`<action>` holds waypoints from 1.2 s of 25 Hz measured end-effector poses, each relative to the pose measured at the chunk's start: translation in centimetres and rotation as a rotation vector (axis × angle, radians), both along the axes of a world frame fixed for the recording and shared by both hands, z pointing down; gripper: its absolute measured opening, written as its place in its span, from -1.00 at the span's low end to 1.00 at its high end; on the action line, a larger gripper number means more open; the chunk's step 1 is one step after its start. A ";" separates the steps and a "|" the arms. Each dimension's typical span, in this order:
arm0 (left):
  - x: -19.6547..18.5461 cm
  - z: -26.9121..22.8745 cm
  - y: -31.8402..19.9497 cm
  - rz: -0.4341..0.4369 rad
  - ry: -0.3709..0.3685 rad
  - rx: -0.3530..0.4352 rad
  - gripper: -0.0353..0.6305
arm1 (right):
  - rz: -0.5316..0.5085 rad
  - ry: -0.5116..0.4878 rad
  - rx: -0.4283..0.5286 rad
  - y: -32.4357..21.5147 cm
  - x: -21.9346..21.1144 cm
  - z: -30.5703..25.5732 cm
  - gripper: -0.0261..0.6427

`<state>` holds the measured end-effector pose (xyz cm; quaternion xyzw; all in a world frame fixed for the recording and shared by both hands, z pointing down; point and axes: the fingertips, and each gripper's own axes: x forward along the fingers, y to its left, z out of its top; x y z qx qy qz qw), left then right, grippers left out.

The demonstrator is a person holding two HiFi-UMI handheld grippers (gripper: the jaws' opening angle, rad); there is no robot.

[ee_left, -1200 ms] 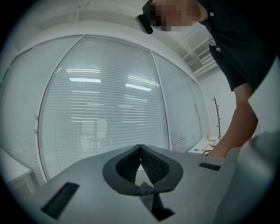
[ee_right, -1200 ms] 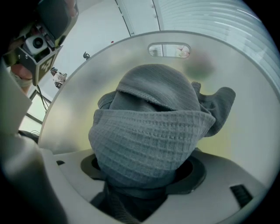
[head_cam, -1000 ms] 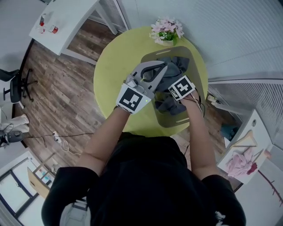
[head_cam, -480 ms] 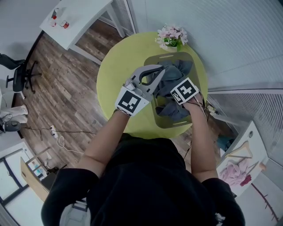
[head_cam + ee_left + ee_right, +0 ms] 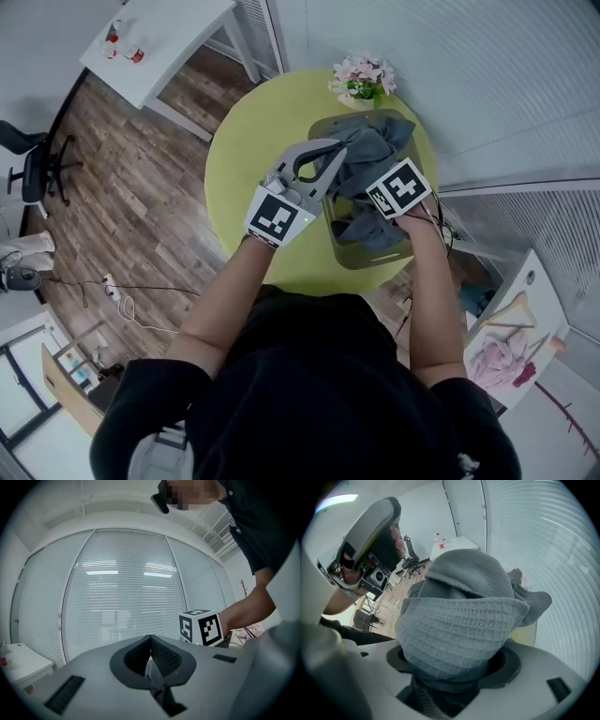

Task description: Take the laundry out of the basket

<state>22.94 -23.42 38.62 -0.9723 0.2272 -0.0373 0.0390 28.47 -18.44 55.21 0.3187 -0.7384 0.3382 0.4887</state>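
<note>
A translucent grey basket (image 5: 349, 255) stands on the round yellow-green table (image 5: 248, 127), with grey laundry (image 5: 373, 142) heaped in it. My right gripper (image 5: 377, 185) reaches into the heap from the near side and is shut on a thick bunch of grey waffle-knit cloth (image 5: 457, 634); the cloth fills its jaws and hides the tips. My left gripper (image 5: 336, 155) hovers over the basket's left rim, pointed up and away, its jaws together with nothing held. In the left gripper view the pads (image 5: 159, 656) meet in front of window blinds.
A pot of pink flowers (image 5: 361, 77) stands at the table's far edge behind the basket. A white side table (image 5: 159, 42) and an office chair (image 5: 33, 169) are on the wood floor to the left. Pink cloth (image 5: 499, 352) lies on a white surface at right.
The grey bunch in my right gripper has risen a little and now stands higher above the basket rim. The left gripper has barely moved.
</note>
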 end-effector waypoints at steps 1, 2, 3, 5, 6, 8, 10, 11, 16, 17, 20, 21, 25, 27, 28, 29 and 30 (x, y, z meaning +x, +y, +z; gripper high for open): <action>-0.2 -0.1 0.1 0.009 0.004 0.001 -0.87 | 0.007 0.007 0.011 -0.1 -0.2 -0.5 0.20; -0.5 -0.3 0.2 0.017 0.008 0.003 -0.87 | 0.013 0.014 0.021 -0.2 -0.3 -1.1 0.20; -0.8 -0.5 0.1 0.023 0.011 0.006 -0.87 | 0.017 0.021 0.029 -0.3 -0.5 -1.6 0.20; -1.5 -0.8 -0.1 0.029 0.018 0.009 -0.87 | 0.021 0.033 0.038 -0.5 -1.0 -2.6 0.20; -2.0 -0.9 -0.3 0.030 0.023 0.008 -0.87 | 0.023 0.041 0.039 -0.6 -1.3 -3.0 0.20; -2.9 -0.9 -0.5 0.034 0.031 0.004 -0.87 | 0.023 0.061 0.036 -0.6 -1.9 -3.7 0.20; -3.8 -1.1 -0.6 0.038 0.035 0.007 -0.87 | 0.019 0.074 0.036 -0.7 -2.7 -4.2 0.20; -4.3 -1.3 -0.5 0.038 0.037 0.011 -0.87 | 0.017 0.076 0.038 -0.8 -3.2 -4.5 0.20; -6.9 -2.3 -0.6 0.023 0.047 0.029 -0.87 | -0.010 0.079 0.050 -0.9 -6.0 -6.2 0.20; -7.5 -2.5 -0.8 0.019 0.049 0.034 -0.87 | -0.018 0.077 0.052 -1.1 -6.6 -6.6 0.20; -9.2 -3.2 -1.2 -0.003 0.050 0.049 -0.87 | -0.050 0.077 0.058 -1.6 -8.6 -7.8 0.20; -9.8 -3.5 -1.3 -0.012 0.051 0.053 -0.87 | -0.062 0.076 0.061 -1.8 -9.4 -8.1 0.20; -12.1 -4.2 -1.8 -0.046 0.061 0.065 -0.87 | -0.098 0.069 0.075 -2.6 -12.6 -8.7 0.20; -13.5 -4.4 -2.0 -0.067 0.061 0.068 -0.87 | -0.118 0.063 0.078 -2.9 -14.4 -9.0 0.20; -14.3 -4.4 -2.1 -0.078 0.060 0.069 -0.87 | -0.129 0.060 0.079 -3.1 -15.3 -9.0 0.20; -15.2 -4.4 -2.2 -0.091 0.060 0.069 -0.87 | -0.141 0.057 0.081 -3.3 -16.3 -9.0 0.20; -16.0 -4.3 -2.4 -0.103 0.059 0.068 -0.87 | -0.151 0.055 0.081 -3.5 -17.1 -8.9 0.20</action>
